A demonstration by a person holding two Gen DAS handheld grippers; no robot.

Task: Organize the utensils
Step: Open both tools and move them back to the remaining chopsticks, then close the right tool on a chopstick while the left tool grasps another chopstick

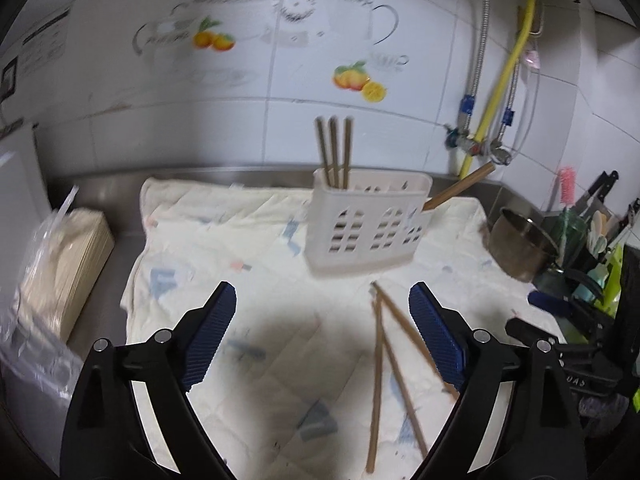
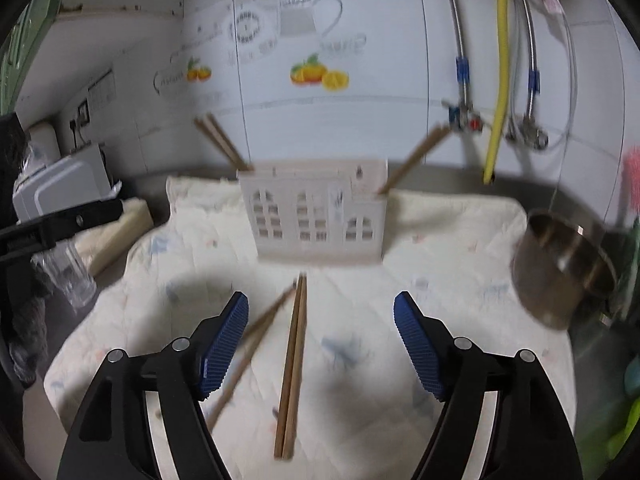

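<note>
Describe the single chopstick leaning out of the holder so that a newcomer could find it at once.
Start at the pale cloth on the counter, then find the white holder standing on it. At the holder's end nearest the metal pot, one chopstick slants alone towards the wall pipes; the others stand bunched at the opposite end.

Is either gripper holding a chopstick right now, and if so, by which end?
No. The left gripper and right gripper both stand open with nothing between the pads. The loose chopsticks lie on the cloth.
</note>
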